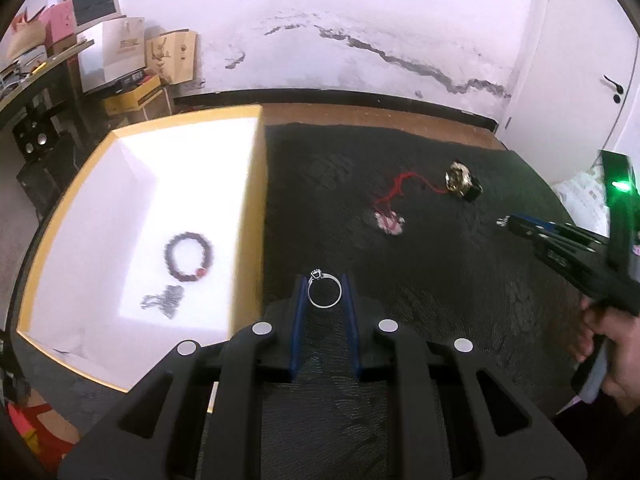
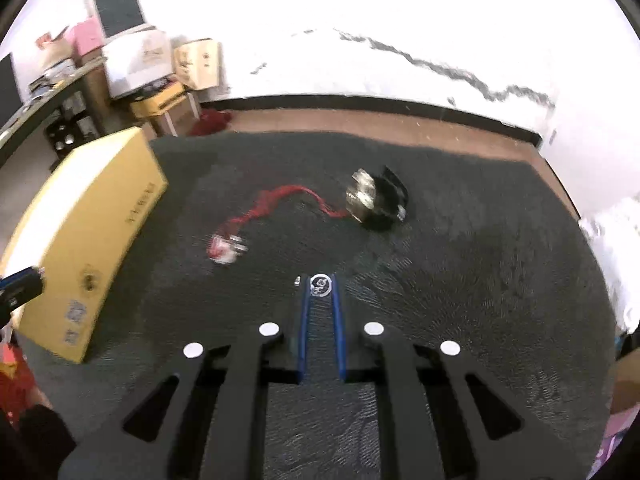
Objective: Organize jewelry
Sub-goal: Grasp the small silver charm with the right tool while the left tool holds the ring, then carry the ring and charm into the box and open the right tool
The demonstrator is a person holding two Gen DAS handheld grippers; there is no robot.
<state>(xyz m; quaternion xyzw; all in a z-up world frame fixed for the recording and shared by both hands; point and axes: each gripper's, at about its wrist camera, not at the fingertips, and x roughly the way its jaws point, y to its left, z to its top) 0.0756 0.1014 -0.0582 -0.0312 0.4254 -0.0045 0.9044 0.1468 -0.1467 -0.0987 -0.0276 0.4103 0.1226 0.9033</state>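
Note:
My left gripper (image 1: pixel 324 280) is shut on a silver ring (image 1: pixel 324 291) with a small stone, held above the dark cloth just right of the yellow box (image 1: pixel 256 216). The box's white inside holds a dark bead bracelet (image 1: pixel 188 255) and a silver chain (image 1: pixel 164 300). My right gripper (image 2: pixel 320 280) is shut on a small round silver piece (image 2: pixel 321 285); it also shows at the right of the left wrist view (image 1: pixel 505 223). On the cloth lie a red cord with a pink-white pendant (image 1: pixel 389 221) (image 2: pixel 225 249) and a gold watch (image 1: pixel 460 179) (image 2: pixel 366 196).
A dark cloth (image 1: pixel 440 280) covers the wooden table. The yellow box (image 2: pixel 92 240) stands at the left. A white wall lies behind the table. Cartons and shelves (image 1: pixel 120 60) stand at the far left.

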